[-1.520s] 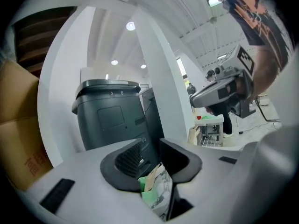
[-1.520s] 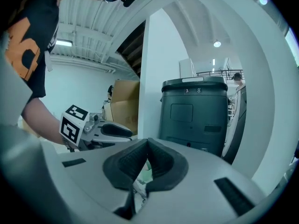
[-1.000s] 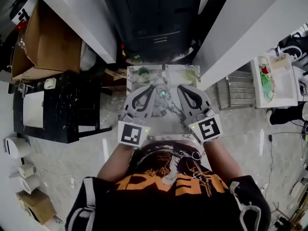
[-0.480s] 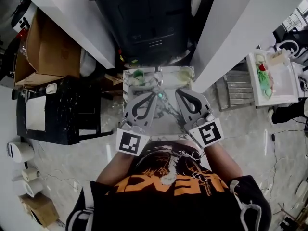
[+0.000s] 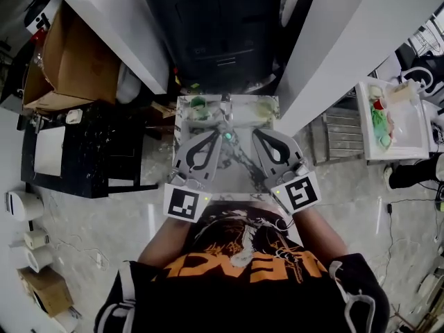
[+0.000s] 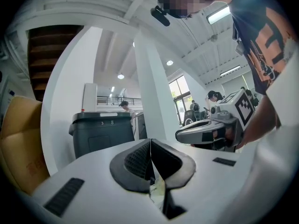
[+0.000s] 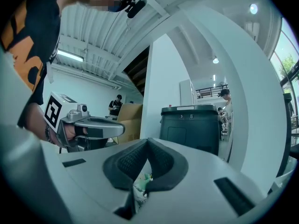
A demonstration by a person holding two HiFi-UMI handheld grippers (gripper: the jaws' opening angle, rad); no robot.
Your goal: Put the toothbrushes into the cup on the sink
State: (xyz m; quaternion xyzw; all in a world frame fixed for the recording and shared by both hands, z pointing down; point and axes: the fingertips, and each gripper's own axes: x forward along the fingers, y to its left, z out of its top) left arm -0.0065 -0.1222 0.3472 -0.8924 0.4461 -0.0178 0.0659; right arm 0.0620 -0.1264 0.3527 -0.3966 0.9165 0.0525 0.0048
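In the head view a small marble sink top (image 5: 208, 179) lies in front of the person. A green cup (image 5: 199, 105) stands at its far left corner and a pale cup (image 5: 268, 107) at its far right. A small teal thing (image 5: 227, 137) lies between the gripper tips; it is too small to tell what it is. My left gripper (image 5: 219, 132) and right gripper (image 5: 255, 131) hover side by side over the sink, both pointing away from the person. In the gripper views, the left gripper (image 6: 150, 142) and the right gripper (image 7: 147, 142) have their pads pressed together with nothing between them.
A dark grey bin (image 5: 218, 26) stands right behind the sink between two white walls. Cardboard boxes (image 5: 66, 54) and a black table (image 5: 83, 155) are at the left. A white tray with several items (image 5: 392, 120) is at the right. A few people stand far off.
Both grippers stay side by side over the sink, hardly moved. The head view has shifted slightly, so the sink sits a little higher and to the left.
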